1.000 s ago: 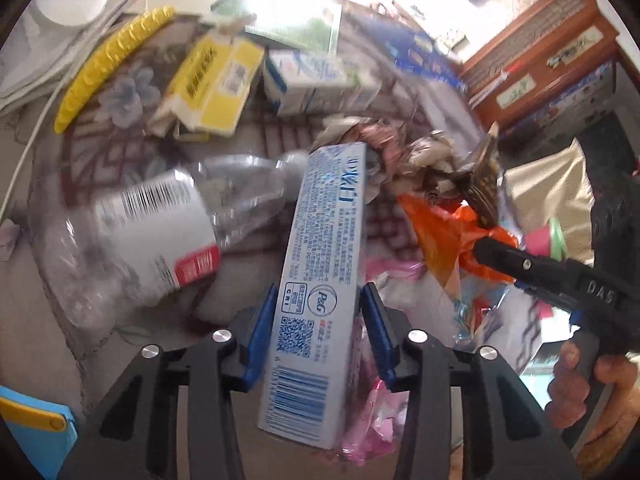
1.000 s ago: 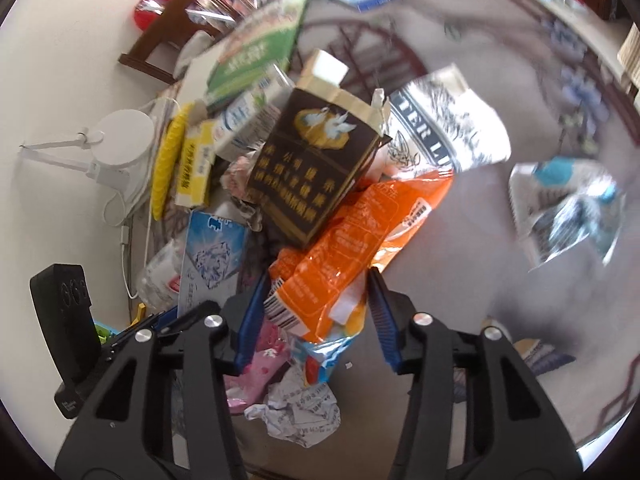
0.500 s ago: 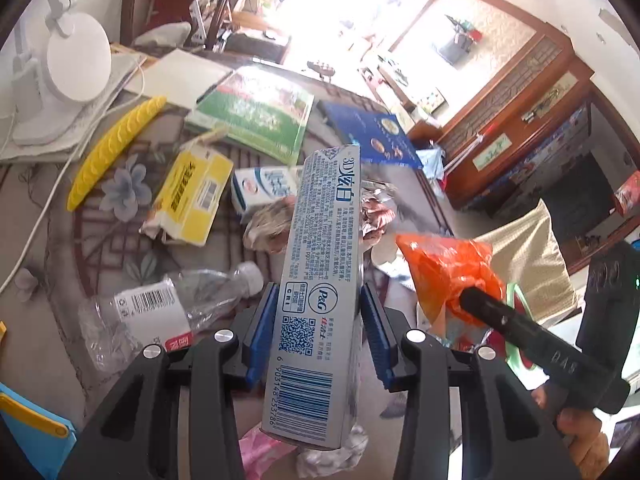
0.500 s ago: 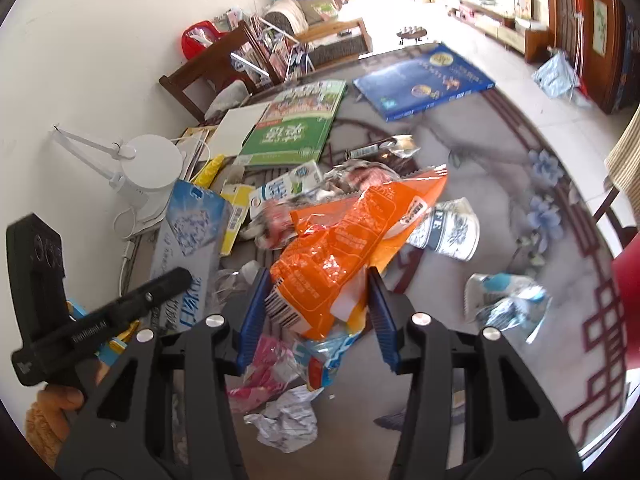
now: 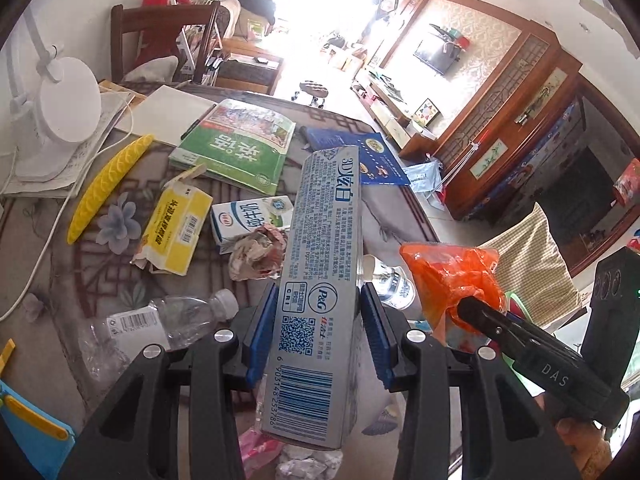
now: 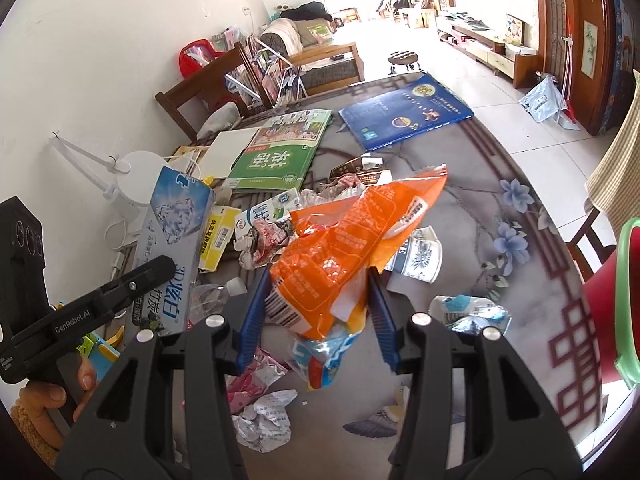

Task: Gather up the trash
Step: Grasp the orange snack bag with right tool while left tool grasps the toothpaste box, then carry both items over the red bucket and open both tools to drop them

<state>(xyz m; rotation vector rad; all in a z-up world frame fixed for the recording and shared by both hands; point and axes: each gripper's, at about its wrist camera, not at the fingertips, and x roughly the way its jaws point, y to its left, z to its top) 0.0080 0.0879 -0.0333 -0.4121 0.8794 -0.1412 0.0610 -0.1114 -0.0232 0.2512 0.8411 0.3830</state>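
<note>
My left gripper (image 5: pixel 318 336) is shut on a long silver-blue toothpaste box (image 5: pixel 324 264) and holds it well above the table; the box also shows in the right wrist view (image 6: pixel 174 240). My right gripper (image 6: pixel 316 316) is shut on an orange snack bag (image 6: pixel 344 256), lifted above the table, also seen at the right of the left wrist view (image 5: pixel 452 276). Left on the table are a clear plastic bottle (image 5: pixel 160 320), a yellow carton (image 5: pixel 176 228), a milk carton (image 5: pixel 248 220) and crumpled wrappers (image 5: pixel 260 252).
A green book (image 6: pixel 276 156), a blue book (image 6: pixel 404 112), a white lamp base (image 5: pixel 64 116) and a yellow comb-like strip (image 5: pixel 108 184) lie on the round patterned table (image 6: pixel 500 216). A red and green bin rim (image 6: pixel 624 304) stands at the right edge. Chairs stand behind.
Both grippers have risen from the trash pile, lifting the toothpaste box and the orange bag higher; the table and the room behind now show much farther away.
</note>
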